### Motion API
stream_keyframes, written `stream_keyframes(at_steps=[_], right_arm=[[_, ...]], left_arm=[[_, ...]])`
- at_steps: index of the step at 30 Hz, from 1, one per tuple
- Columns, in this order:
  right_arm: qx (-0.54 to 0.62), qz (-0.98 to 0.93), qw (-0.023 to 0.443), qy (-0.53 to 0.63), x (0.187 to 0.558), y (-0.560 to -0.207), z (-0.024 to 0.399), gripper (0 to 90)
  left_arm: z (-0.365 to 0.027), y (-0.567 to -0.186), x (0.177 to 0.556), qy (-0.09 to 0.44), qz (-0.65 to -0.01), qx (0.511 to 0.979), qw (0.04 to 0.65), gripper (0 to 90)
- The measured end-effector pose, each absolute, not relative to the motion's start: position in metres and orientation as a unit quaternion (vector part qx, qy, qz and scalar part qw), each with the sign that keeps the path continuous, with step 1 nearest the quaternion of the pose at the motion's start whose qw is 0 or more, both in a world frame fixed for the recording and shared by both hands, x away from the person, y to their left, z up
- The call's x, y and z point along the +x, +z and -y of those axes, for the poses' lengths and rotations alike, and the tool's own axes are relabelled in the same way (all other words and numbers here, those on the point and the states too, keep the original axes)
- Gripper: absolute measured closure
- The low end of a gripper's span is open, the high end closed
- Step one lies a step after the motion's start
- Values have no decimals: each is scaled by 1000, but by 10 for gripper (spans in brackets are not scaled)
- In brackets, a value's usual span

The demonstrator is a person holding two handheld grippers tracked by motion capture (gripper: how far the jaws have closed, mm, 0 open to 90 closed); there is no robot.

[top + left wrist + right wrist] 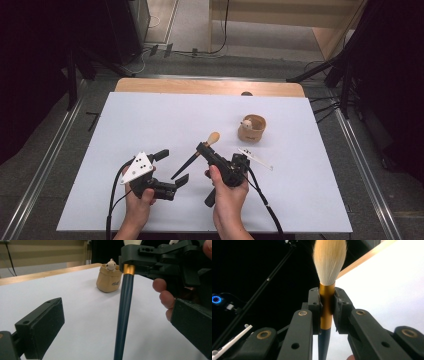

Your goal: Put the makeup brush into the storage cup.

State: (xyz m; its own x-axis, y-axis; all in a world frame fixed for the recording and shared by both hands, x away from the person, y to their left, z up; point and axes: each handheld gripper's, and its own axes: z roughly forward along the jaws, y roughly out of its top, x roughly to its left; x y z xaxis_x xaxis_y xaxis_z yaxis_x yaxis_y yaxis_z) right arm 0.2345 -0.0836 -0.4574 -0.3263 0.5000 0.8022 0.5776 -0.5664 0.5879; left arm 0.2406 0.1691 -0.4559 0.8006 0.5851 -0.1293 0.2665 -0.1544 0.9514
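White table [150,130], dark room: brush changing hands.

My right gripper [202,148] clamps the brush [192,160] at its gold ferrule; my left gripper [172,167] stands released, jaws either side of the handle.

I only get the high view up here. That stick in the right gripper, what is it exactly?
Observer: A brush with a pale, bushy tip; the right gripper is clamped on its gold collar.
Operator: And the left gripper, is it holding the other end?
Observer: No. The left gripper is open, with the dark handle passing between its jaws, touching neither.
Operator: What is that tan cup thing?
Observer: A small tan pot shaped like a sack, with a little animal figure peeking over its rim.
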Motion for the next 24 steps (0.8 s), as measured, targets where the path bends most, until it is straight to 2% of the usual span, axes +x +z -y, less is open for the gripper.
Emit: stream_keyframes(at_steps=[24], right_arm=[[-549, 511, -84, -656, 237, -444, 100, 800]], left_arm=[[-202, -457, 245, 156, -301, 736, 586, 0]])
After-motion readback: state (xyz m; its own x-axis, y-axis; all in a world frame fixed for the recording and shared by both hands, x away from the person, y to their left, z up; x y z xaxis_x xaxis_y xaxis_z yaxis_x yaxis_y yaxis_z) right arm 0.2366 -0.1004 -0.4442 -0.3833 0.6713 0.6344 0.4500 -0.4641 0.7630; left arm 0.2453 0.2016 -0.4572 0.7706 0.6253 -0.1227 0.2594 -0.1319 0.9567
